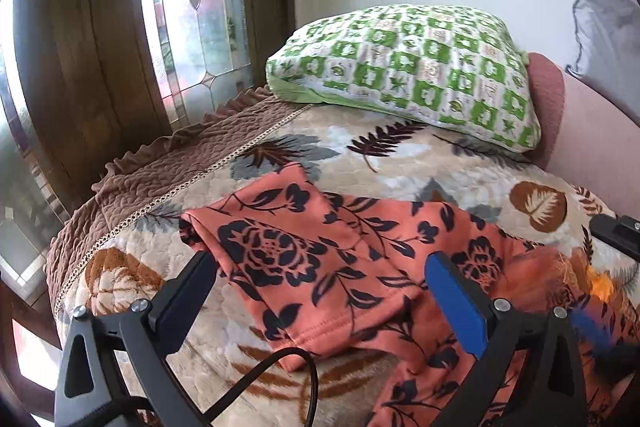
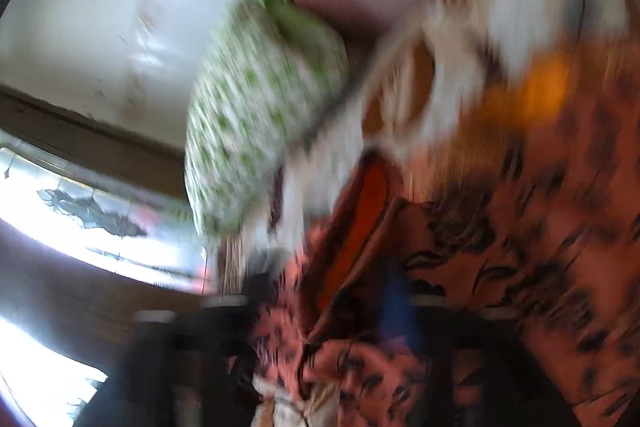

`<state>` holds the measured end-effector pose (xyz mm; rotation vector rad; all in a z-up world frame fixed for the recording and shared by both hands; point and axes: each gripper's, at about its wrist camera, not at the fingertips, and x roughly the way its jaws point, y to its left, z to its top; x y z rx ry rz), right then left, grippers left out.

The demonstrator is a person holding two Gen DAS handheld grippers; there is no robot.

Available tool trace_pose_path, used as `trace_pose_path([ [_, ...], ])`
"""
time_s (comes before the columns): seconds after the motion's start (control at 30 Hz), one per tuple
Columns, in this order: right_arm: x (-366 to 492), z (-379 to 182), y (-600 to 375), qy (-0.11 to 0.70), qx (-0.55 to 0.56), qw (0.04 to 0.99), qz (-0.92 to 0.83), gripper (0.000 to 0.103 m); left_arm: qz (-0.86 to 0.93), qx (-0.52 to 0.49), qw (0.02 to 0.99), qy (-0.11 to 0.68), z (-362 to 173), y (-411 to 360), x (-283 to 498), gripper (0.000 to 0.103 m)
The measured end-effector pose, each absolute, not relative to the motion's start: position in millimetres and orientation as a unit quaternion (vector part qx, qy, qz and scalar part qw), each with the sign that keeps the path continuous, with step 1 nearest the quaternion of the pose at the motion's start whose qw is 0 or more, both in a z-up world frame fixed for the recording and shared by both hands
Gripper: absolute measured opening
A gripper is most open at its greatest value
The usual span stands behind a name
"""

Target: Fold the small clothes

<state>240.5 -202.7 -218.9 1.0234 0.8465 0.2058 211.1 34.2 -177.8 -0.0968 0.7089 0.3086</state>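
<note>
An orange garment with a black flower print (image 1: 340,267) lies spread on the bed. My left gripper (image 1: 320,267) is open and hovers just above its left part, one black finger off the left edge and the blue-padded finger (image 1: 456,303) over the cloth. The right wrist view is heavily blurred and tilted. There the garment (image 2: 500,247) fills the lower right and bunches between the dark fingers of my right gripper (image 2: 332,307), which looks shut on a fold of it. A blurred piece of the right gripper (image 1: 616,231) shows at the right edge of the left wrist view.
The bed has a cream leaf-print quilt (image 1: 400,155) with a brown ruffled border (image 1: 160,171). A green and white pillow (image 1: 408,71) lies at the head, against a pink bolster (image 1: 560,115). A wooden frame with patterned glass (image 1: 192,7) stands left. A black cable (image 1: 280,367) loops near my left gripper.
</note>
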Motion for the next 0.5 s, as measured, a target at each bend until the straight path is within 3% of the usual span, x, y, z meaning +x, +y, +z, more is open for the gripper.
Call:
trace_pose_path([
  [0.1, 247.7, -233.6, -187.6, 0.398, 0.485, 0.765, 0.144, 0.093, 0.156, -0.062, 0.923, 0.346, -177.6, 42.0, 211.5, 0.103],
  [0.33, 210.5, -162.2, -224.4, 0.323, 0.395, 0.847, 0.149, 0.09, 0.138, -0.092, 0.922, 0.349, -180.2, 43.7, 212.5, 0.103],
  [0.5, 167.9, -174.7, -277.0, 0.359, 0.316, 0.876, 0.069, 0.064, 0.07, -0.045, 0.925, 0.371, -191.2, 0.8, 222.7, 0.103],
])
